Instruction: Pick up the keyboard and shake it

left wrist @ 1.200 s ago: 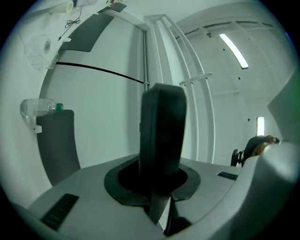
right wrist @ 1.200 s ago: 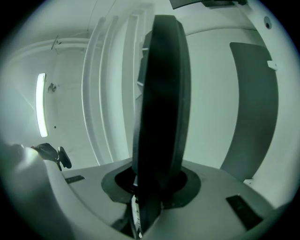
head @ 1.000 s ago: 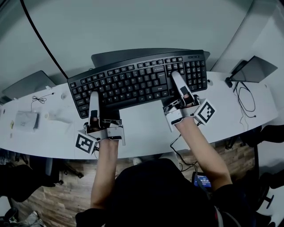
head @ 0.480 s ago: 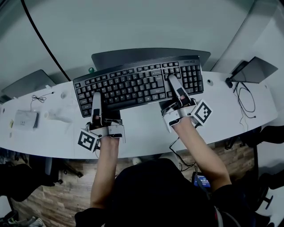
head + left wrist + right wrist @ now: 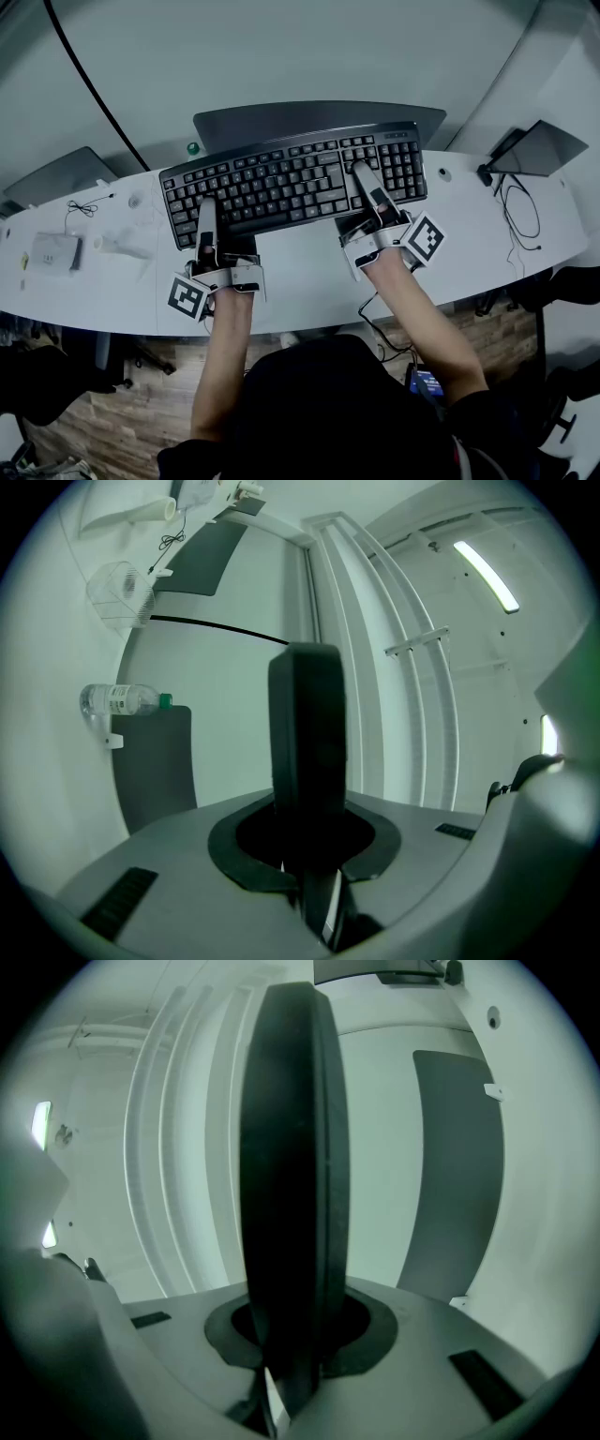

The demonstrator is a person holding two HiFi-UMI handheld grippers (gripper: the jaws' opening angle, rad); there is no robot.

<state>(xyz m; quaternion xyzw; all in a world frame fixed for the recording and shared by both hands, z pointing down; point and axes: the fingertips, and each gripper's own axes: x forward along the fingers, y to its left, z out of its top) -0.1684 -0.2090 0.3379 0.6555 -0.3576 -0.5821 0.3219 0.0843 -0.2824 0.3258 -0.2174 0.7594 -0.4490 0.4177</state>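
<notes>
While the keyboard (image 5: 291,183) sits seemingly lifted off the table (image 5: 300,281), the left claw (image 5: 206,208) clamps its edge at 7 o'clock, the right claw (image 5: 364,178) at 5 o'clock.

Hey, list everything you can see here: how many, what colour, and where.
keyboard: one, black, held up over the desk
desk: one, white, under the keyboard
panel: one, dark grey, behind the keyboard
bottle: one, clear, green cap, left of the panel
box: one, white, desk's left end
cable: one, black, upper left
left gripper: one, white, shut on the keyboard
right gripper: one, white, shut on the keyboard
</notes>
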